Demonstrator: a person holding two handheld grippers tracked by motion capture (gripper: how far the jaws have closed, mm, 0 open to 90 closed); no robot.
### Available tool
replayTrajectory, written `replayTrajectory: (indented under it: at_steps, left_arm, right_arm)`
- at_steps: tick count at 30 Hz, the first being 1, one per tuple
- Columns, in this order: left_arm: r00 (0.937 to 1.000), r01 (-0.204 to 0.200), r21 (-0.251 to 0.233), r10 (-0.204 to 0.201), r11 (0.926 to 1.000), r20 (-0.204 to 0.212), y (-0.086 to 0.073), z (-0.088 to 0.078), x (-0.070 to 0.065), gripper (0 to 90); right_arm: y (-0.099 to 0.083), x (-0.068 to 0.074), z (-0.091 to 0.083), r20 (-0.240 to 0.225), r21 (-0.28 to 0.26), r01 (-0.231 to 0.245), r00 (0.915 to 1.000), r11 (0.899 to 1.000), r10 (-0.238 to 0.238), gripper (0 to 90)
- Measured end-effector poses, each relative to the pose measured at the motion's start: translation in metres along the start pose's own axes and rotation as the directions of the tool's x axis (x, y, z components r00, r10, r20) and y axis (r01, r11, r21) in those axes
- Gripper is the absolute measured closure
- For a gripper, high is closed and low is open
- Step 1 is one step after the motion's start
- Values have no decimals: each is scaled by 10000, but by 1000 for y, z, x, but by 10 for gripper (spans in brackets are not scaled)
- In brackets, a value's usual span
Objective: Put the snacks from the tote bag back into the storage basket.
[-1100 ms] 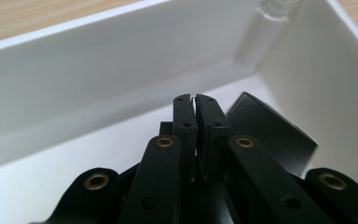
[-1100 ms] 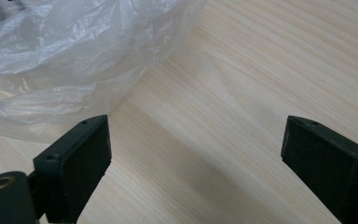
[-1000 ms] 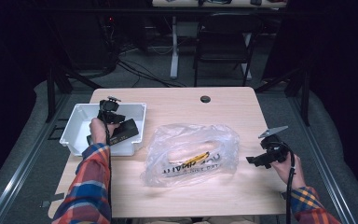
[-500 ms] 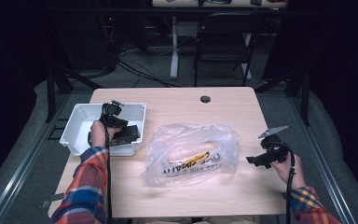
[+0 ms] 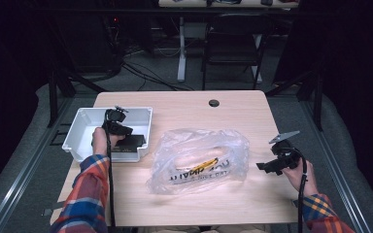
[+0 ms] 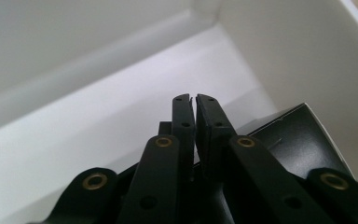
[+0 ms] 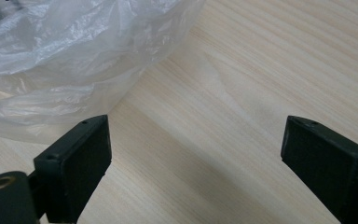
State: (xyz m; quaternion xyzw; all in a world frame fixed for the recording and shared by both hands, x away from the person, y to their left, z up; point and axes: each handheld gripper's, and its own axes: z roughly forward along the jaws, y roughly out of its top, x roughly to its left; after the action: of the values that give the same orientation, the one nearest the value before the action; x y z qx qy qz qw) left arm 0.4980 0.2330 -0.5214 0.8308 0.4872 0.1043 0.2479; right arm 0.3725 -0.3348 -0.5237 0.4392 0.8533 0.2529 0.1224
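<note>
A white bin [image 5: 85, 127] sits at the table's left, and a black box [image 5: 132, 142] lies in its near right corner. My left gripper [image 5: 121, 130] reaches down into the bin just above the box. In the left gripper view its jaws [image 6: 193, 100] stand together with only a sliver of a gap, the black box [image 6: 289, 140] just behind them to the right. I cannot tell if a thin edge is pinched. My right gripper [image 5: 267, 166] hovers low over the table, right of a clear plastic bag [image 5: 199, 160], and its jaws [image 7: 196, 135] are open over bare wood.
The crumpled bag [image 7: 65, 56] holds a yellow item [image 5: 205, 165] and bears black lettering. A dark round grommet [image 5: 214, 103] sits near the table's far edge. The bin's white floor [image 6: 98, 135] shows beyond the left jaws. A chair and cables stand past the table.
The left hand and the black box have settled slightly lower and nearer in the bin. The right hand has not moved.
</note>
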Motion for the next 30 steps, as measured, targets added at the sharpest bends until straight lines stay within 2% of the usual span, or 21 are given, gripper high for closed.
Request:
replayTrajectory:
  at_steps: [4,6,7,10,14,20,25,30]
  left_arm:
    - [9999,-153,-290,151,9995,-71,1,-3,-1,727]
    - [9998,-137,-617,128,9980,-155,2,-7,-3,624]
    - [9997,-141,-630,128,9979,-213,2,-9,-3,575]
    - [9987,1,-875,-46,9962,-513,2,-17,-4,435]
    - [9973,99,-1369,-198,9905,-712,-1,-32,-7,326]
    - [9967,-211,-1795,67,9835,-806,-10,-54,-20,263]
    - [9961,-305,-1776,151,9836,-874,-20,-70,-34,226]
    - [9945,-698,-1808,542,9810,-901,-33,-86,-55,190]
  right_arm:
    - [0,0,0,-19,-11,-4,10000,10000,4,79]
    - [0,0,0,-27,-26,-17,10000,10000,16,80]
    - [0,0,0,-23,-36,-16,10000,10000,15,80]
    - [0,-1,0,-35,-5,31,10000,10000,-31,80]
    - [0,-1,0,-9,-48,13,10000,10000,-13,81]
    - [0,-2,-3,89,-48,17,10000,10000,-16,82]
    - [0,-2,-4,76,-84,-32,10000,10000,32,82]
    - [1,-1,-3,87,-9,38,10000,10000,-38,82]
